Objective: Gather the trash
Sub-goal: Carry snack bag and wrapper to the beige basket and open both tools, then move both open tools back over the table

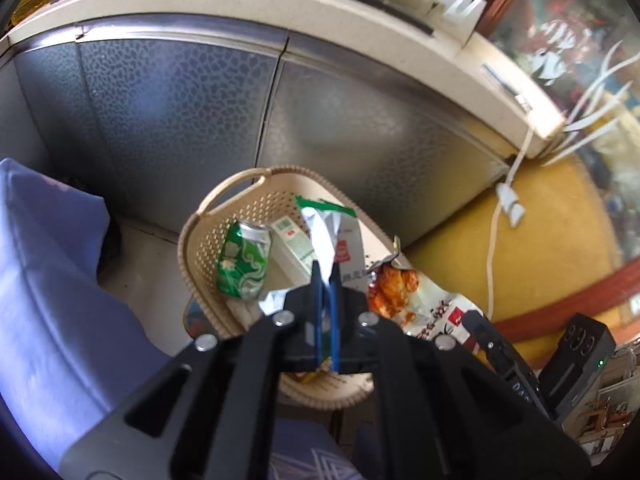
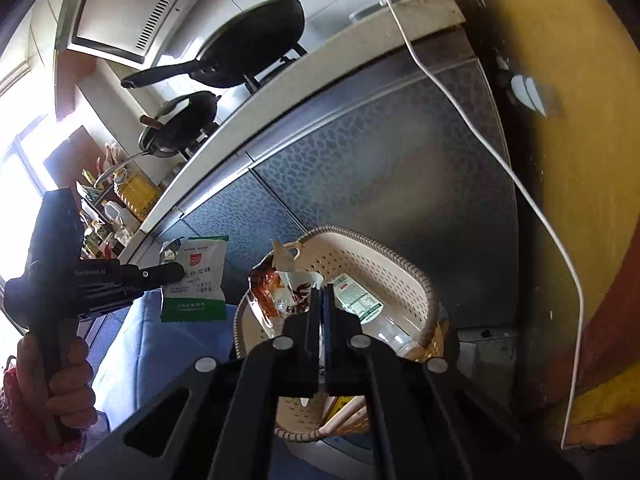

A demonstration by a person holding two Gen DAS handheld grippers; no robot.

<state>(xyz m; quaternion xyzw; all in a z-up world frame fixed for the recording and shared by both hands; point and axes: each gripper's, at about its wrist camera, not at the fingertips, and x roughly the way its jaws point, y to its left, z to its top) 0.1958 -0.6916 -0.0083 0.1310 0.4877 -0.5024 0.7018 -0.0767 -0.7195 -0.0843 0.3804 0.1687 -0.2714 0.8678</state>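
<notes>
The white-and-green foil snack packet (image 2: 195, 280) pinched in the closed left tongs (image 1: 327, 280) should be released only once directly above the cream perforated plastic basket (image 1: 224, 216), like the orange-printed wrapper (image 2: 280, 292) clamped in the right tongs (image 2: 319, 300)

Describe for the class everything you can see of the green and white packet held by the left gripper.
The green and white packet is a flat, crinkled pouch of what looks like glossy plastic film: a white face with a small red logo and printed text, green bands at top and bottom, and a torn, silvery upper corner. The left gripper has its jaws shut on one side edge, so the packet hangs roughly upright in the air, beside and apart from the beige basket, in front of the dark cabinet door. Nothing else touches it.
</notes>
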